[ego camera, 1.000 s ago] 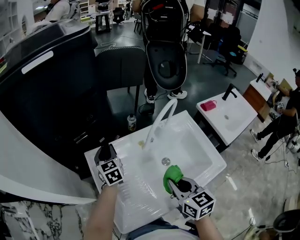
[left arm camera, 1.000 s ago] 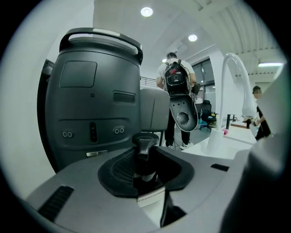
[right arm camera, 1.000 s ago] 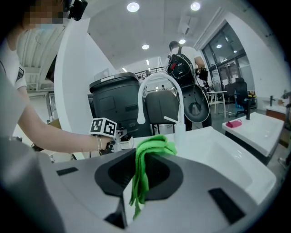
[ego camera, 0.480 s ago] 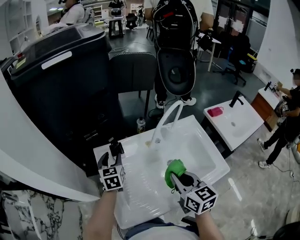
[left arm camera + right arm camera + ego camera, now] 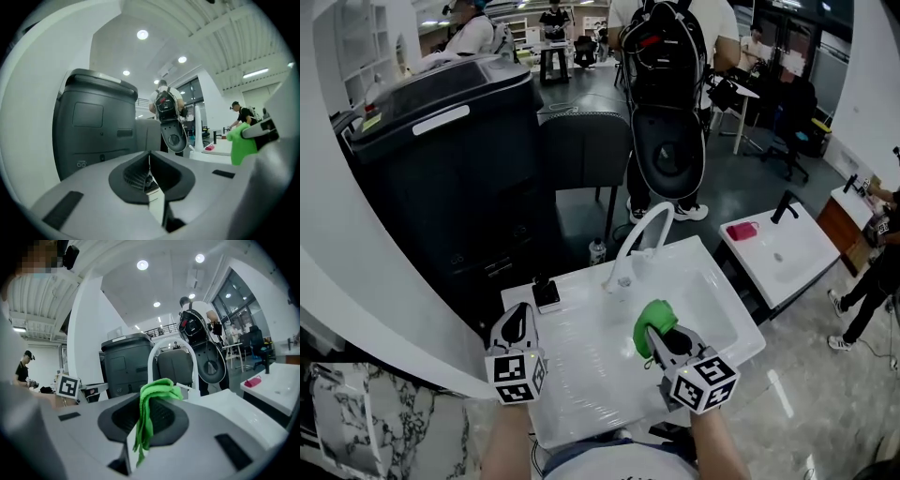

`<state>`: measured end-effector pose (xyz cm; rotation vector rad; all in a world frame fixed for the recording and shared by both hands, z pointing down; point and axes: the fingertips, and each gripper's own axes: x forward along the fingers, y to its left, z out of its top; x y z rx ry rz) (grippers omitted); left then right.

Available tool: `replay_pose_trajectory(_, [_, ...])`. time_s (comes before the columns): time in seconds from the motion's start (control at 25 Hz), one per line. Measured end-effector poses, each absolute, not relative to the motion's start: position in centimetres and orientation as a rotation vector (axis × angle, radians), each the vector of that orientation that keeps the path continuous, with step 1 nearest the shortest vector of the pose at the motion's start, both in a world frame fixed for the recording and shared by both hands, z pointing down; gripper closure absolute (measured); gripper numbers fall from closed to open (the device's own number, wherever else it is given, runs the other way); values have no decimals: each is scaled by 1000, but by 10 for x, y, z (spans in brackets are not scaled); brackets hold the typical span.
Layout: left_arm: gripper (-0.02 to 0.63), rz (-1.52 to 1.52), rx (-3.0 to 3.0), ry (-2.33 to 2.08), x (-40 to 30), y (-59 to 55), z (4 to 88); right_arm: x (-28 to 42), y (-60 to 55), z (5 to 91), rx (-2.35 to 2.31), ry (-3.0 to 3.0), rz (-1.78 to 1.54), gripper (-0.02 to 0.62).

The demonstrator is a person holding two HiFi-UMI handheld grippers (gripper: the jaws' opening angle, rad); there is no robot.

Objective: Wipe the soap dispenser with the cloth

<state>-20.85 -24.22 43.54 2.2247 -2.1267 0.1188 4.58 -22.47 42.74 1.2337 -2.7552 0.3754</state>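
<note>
The soap dispenser (image 5: 546,295), small with a dark top, stands on the back left corner of the white sink (image 5: 581,384). My left gripper (image 5: 520,314) hangs just in front of it, apart from it. Its jaws have just been closing and now stand shut with nothing between them (image 5: 149,164). My right gripper (image 5: 659,339) hovers over the basin, shut on a bunched green cloth (image 5: 652,322). The cloth (image 5: 154,392) droops out of the jaws in the right gripper view and shows at the right edge of the left gripper view (image 5: 241,143).
A curved white faucet (image 5: 637,234) rises at the sink's back rim. Behind stand a large black bin (image 5: 459,159), a dark chair (image 5: 586,150) and a person with a backpack (image 5: 670,56). A small bottle (image 5: 597,249) sits on the floor. A second sink (image 5: 778,248) is at the right.
My left gripper let go of the soap dispenser, drew back toward me and upward, and its jaws went from open to shut. The right gripper rose a little with the cloth.
</note>
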Motion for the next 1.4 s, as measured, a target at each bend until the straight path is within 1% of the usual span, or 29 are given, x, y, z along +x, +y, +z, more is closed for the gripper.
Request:
replay_pose_trajectory(0.08, [591,116,2308,-2131,-198,-232,417,46,-227,418,1244,-2771,323,546])
replay_pose_trajectory(0.24, [591,70,2443,-2117,-184,-215,385,49,-231,392,1293,-2783,123,546])
replay_pose_trajectory(0.4, [591,-5,2467,-2168,-185,-205,358,54,-234,362,1357,-2779,-74,546])
replay_pose_trajectory(0.72, [591,-61,2504,-2215,-180,-193,335,52,-228,321,1396,-2739,-330,547])
replay_pose_trajectory(1.0, [591,-38,2557,-2222,-170,-183,330,45,-211,324,1390,-2754,-361,548])
replay_pose_trajectory(1.4, [591,-38,2570,-2224,-170,-182,331,46,-211,345,1420,-2742,-286,549])
